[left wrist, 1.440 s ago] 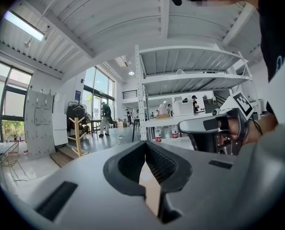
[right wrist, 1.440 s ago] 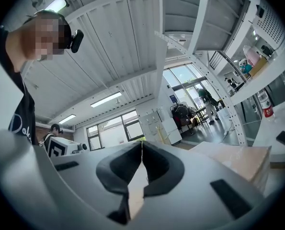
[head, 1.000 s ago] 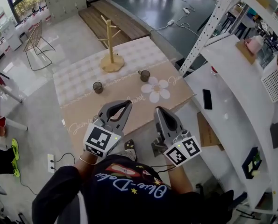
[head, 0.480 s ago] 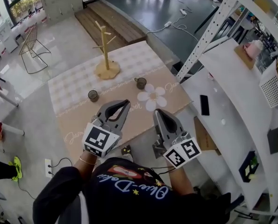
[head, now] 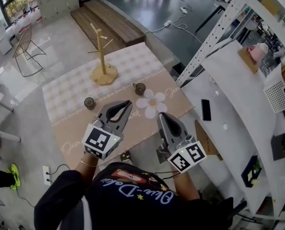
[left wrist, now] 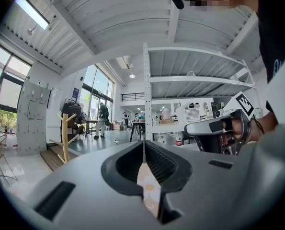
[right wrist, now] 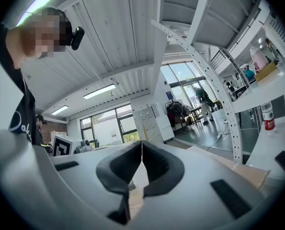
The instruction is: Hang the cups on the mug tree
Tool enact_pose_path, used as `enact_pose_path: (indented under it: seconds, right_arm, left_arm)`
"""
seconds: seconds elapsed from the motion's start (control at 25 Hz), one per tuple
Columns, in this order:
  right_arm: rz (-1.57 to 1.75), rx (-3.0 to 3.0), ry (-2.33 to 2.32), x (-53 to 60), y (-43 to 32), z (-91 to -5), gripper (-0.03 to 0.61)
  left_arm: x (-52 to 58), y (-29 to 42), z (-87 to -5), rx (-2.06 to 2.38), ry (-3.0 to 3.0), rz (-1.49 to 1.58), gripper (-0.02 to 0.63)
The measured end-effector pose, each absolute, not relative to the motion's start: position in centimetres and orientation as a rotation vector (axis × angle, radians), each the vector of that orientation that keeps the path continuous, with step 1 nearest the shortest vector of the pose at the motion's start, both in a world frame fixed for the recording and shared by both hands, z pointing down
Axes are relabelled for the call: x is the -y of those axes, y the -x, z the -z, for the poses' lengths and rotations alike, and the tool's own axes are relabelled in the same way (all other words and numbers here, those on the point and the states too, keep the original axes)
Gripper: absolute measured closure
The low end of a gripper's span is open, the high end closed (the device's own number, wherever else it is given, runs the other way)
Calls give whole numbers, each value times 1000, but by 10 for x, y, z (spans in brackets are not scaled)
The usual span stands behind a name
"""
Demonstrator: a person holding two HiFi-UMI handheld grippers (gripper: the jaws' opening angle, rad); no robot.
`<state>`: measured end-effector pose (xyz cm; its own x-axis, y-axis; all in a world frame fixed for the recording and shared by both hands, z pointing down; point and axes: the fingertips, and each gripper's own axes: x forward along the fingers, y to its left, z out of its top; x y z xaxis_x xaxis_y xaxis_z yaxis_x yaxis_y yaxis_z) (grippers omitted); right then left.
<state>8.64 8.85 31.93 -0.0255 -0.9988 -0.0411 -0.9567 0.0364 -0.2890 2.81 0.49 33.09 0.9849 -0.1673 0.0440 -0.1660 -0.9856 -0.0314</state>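
Observation:
In the head view a wooden mug tree (head: pixel 102 49) stands at the far side of a low table (head: pixel 73 128) covered by a beige and checked cloth. Two small dark cups stand upright on the cloth: one (head: pixel 89 103) to the left, one (head: pixel 140 88) right of the tree. My left gripper (head: pixel 128 104) hangs over the table's near edge, shut and holding nothing, close to the left cup but apart from it. My right gripper (head: pixel 162 115) is beside it, shut and bare. The left gripper view shows its jaws (left wrist: pixel 143 147) closed, with the tree (left wrist: pixel 64 138) far off to the left. In the right gripper view the jaws (right wrist: pixel 142 145) are closed.
A white flower mat (head: pixel 152 103) lies on the cloth just ahead of the right gripper. A white metal shelf unit (head: pixel 238 95) runs along the right, with a dark phone (head: pixel 206 109) on it. A wire chair (head: pixel 22 47) stands far left on the floor.
Both shut grippers have been carried forward toward the table; the tree and cups now sit lower and further left in the head view, closer to the grippers.

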Motion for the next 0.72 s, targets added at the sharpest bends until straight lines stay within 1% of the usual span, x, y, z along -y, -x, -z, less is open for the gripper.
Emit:
enact_pose_path:
  seconds: [0.72]
  right_arm:
    - [343, -2109, 2027, -53, -110, -333, 568]
  left_arm:
    - [45, -45, -356, -298, 3148, 91, 604]
